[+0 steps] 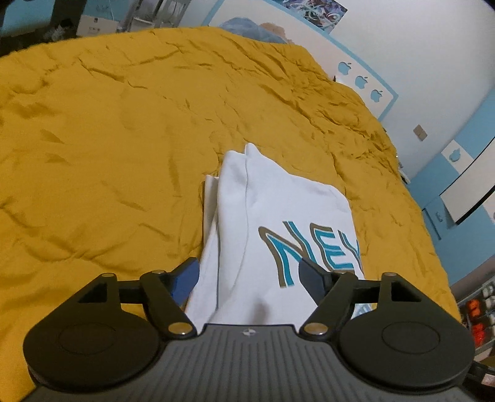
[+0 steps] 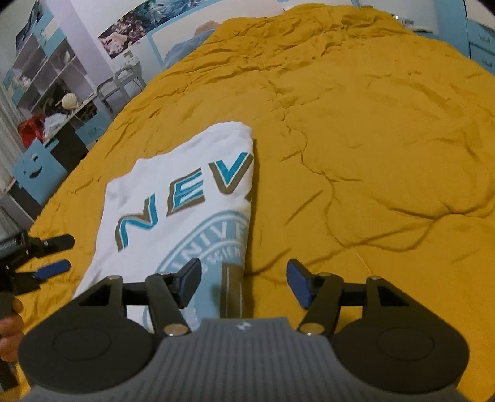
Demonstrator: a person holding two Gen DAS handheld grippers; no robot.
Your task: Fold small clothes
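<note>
A white T-shirt (image 1: 278,216) with blue and brown letters lies partly folded on the mustard-yellow bedspread (image 1: 108,139). My left gripper (image 1: 249,272) is open, its jaws standing either side of the shirt's near left edge. In the right wrist view the shirt (image 2: 185,191) shows a folded right edge and a pale blue round print. My right gripper (image 2: 244,281) is open over the shirt's near right edge. The left gripper (image 2: 54,255) also shows at the far left of that view, open beside the shirt.
The bedspread (image 2: 371,139) is wrinkled and reaches far beyond the shirt. A blue pillow (image 1: 247,29) lies at the head. White and blue walls (image 1: 417,62) stand to the right. Shelves and blue boxes (image 2: 40,167) stand past the bed's left edge.
</note>
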